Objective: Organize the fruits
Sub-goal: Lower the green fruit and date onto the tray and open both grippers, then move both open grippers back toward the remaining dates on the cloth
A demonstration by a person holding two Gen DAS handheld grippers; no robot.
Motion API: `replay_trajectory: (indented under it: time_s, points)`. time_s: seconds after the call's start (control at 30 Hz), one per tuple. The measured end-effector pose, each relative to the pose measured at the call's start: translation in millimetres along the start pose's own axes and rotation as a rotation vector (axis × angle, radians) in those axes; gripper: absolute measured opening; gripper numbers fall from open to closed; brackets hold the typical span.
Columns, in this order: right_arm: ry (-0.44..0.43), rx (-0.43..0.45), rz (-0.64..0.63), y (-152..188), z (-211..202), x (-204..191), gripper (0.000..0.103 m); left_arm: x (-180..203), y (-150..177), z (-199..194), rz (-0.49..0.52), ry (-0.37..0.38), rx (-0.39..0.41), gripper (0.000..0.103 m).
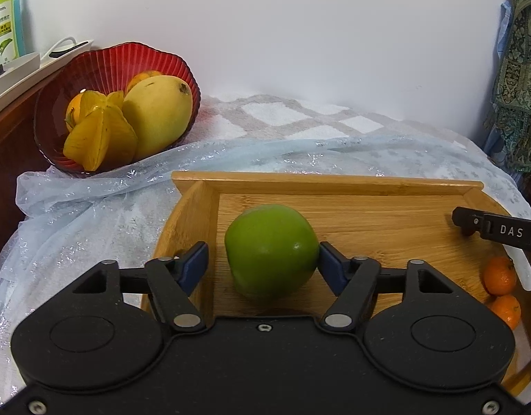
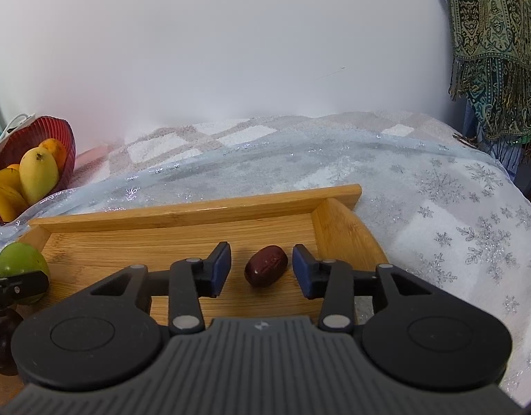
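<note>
A green apple [image 1: 271, 250] lies on the wooden tray [image 1: 369, 214]. My left gripper [image 1: 263, 264] is open around it; the right pad touches the apple, the left pad stands apart. The apple also shows in the right wrist view [image 2: 21, 264]. A dark red date [image 2: 266, 265] lies on the tray [image 2: 182, 238] between the open fingers of my right gripper [image 2: 262, 269], touching neither pad. A red glass bowl [image 1: 92, 65] at the back left holds a mango [image 1: 158, 114], a starfruit [image 1: 99, 135] and oranges.
Two small tangerines [image 1: 500, 287] lie at the tray's right end in the left wrist view. A sparkly blue cloth [image 2: 438, 207] covers the surface. A white tray with bottles [image 1: 4, 31] stands far left. A patterned scarf [image 2: 497, 34] hangs at right. A dark fruit [image 2: 1, 339] sits bottom left.
</note>
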State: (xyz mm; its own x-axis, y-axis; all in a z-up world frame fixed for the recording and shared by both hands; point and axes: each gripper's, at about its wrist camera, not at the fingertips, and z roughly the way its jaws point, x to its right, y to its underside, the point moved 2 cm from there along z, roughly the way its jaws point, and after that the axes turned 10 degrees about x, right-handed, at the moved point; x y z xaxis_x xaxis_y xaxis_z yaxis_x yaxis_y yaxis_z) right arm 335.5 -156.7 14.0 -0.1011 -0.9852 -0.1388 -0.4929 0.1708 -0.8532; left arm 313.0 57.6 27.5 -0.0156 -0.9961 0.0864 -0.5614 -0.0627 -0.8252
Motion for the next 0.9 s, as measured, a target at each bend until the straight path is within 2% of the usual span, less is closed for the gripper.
replay_trajectory:
  time_s: [0.27,0.9]
  points:
    - [-0.005,0.014,0.001,-2.6,-4.7,-0.9,0.067,-0.4,-2.4,-6.3,-0.006,0.002,0.023,0.084]
    - [-0.003,0.059,0.011,-4.6,-17.1,-2.0,0.086,7.1,-0.5,-14.9,0.025,0.012,0.037,0.1]
